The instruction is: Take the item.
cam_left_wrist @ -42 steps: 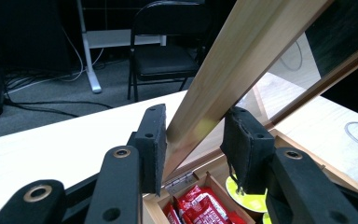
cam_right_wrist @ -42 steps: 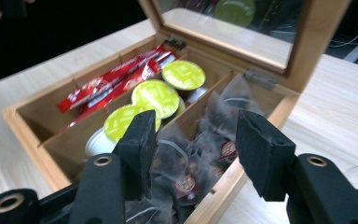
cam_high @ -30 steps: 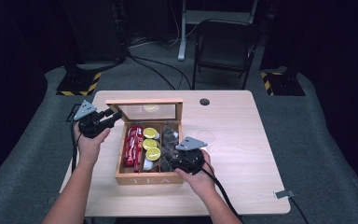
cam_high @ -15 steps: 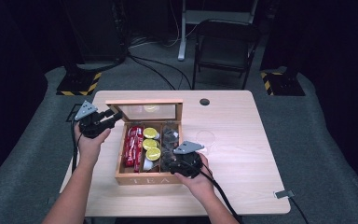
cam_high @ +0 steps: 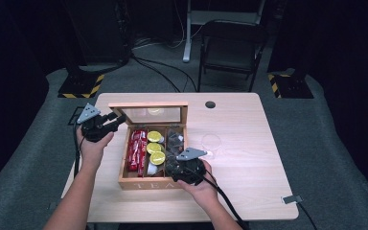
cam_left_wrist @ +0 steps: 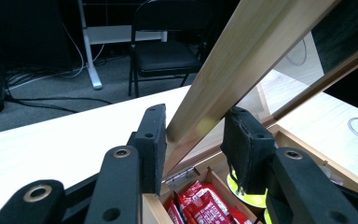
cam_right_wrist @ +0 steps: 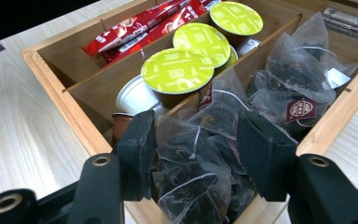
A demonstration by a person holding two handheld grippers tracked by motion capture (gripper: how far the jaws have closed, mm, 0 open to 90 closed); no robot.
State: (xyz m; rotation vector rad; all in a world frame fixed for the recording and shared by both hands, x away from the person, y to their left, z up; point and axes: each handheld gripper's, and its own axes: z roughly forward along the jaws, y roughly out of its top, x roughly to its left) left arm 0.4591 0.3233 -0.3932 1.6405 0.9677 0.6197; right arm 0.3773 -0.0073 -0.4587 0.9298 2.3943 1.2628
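Note:
A wooden tea box (cam_high: 146, 183) stands on the table with its glass-paned lid (cam_high: 148, 115) raised. It holds red sachets (cam_high: 136, 148), yellow-green capsules (cam_high: 155, 148) and clear tea bags (cam_high: 175, 139). My left gripper (cam_high: 120, 120) is shut on the lid's left wooden frame (cam_left_wrist: 242, 60), one pad on each face (cam_left_wrist: 193, 140). My right gripper (cam_high: 182, 163) hangs over the front of the right compartment. In the right gripper view it (cam_right_wrist: 198, 149) stands open, its jaws straddling a heap of tea bags (cam_right_wrist: 200, 135). Capsules (cam_right_wrist: 177, 70) and sachets (cam_right_wrist: 144, 23) lie beyond.
A clear round ring (cam_high: 211, 142) lies on the table right of the box. A dark cable hole (cam_high: 210, 104) sits near the far edge. A folding chair (cam_high: 230, 48) stands behind the table. Cables trail from both grippers toward the person.
My right gripper has shifted a little toward the box's front wall, lower over the tea bags. The left gripper and the lid have stayed put.

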